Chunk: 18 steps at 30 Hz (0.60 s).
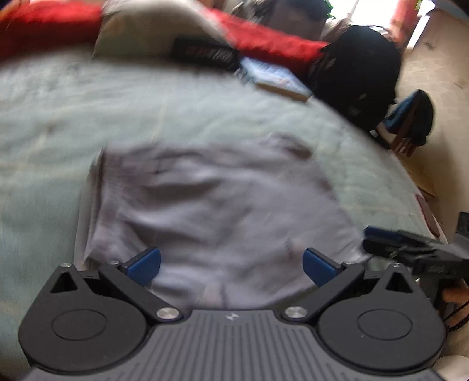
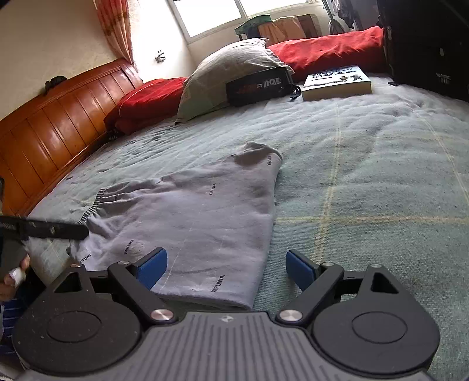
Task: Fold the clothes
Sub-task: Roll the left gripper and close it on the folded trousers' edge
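Both grippers spread wide, nothing held. Right gripper hangs over the near right corner of the one grey garment; left gripper over its near edge, toward the middle. Garment lies flat on the bed cover, long axis running away from both toward the one pillow. One book well beyond.

My left view was smeared with motion blur; the right stayed sharp, window glare ahead, fisheye edges bowed.
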Available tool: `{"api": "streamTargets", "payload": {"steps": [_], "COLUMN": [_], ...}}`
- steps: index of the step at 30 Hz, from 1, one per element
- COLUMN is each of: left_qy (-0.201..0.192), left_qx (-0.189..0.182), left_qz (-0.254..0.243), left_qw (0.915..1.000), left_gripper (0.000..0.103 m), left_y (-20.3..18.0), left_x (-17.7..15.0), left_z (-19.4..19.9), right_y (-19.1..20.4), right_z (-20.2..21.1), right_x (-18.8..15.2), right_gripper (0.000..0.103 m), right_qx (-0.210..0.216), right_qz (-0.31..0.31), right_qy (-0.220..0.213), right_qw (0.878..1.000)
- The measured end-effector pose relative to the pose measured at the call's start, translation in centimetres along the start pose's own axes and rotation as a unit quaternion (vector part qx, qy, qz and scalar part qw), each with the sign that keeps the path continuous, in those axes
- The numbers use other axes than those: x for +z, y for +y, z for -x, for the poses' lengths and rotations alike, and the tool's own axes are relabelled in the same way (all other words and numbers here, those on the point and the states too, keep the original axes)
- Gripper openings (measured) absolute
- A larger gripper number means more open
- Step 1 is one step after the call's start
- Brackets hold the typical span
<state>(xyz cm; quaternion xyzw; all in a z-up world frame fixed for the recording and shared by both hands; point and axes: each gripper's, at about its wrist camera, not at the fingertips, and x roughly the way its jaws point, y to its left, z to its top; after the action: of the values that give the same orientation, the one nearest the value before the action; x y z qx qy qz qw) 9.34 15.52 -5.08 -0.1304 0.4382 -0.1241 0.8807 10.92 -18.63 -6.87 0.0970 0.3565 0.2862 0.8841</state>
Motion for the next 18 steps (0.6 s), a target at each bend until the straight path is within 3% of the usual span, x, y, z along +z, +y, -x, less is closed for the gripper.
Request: {"api": "streamTargets", "payload": {"steps": [6, 10, 14, 18], "left_qy": [-0.026, -0.054, -0.047, -0.008], "left_qx": [-0.023, 0.005, 0.023, -0.015], "left_qz": [0.01, 0.009, 0.048, 0.119], "left_qw": [0.9993, 0.9985, 0.9974, 0.9927], "left_gripper": [0.102, 0.102, 0.102, 0.102], "left_y": [0.8, 2.2, 5.9, 9.6], "left_x": [0.1, 2.1, 3.4, 3.5], "left_z": [2.7, 4.3, 3.8, 1.8], "right_y": [-0.8, -1.6, -2.7, -4.5], "right_z": [-0.2, -0.3, -0.6, -1.5], "right_x": [0.2, 0.7, 1.7, 3.0], "right_gripper": [0.098, 0.1, 0.101, 0.103], "right_qx": [0.032, 0.056, 0.074, 0.097], "right_qz": [-0.047, -0.079, -0.097, -0.129], "right_qy": [0.011, 0.021, 0.03, 0.045], "right_qw": [0.998, 0.995, 0.992, 0.986]}}
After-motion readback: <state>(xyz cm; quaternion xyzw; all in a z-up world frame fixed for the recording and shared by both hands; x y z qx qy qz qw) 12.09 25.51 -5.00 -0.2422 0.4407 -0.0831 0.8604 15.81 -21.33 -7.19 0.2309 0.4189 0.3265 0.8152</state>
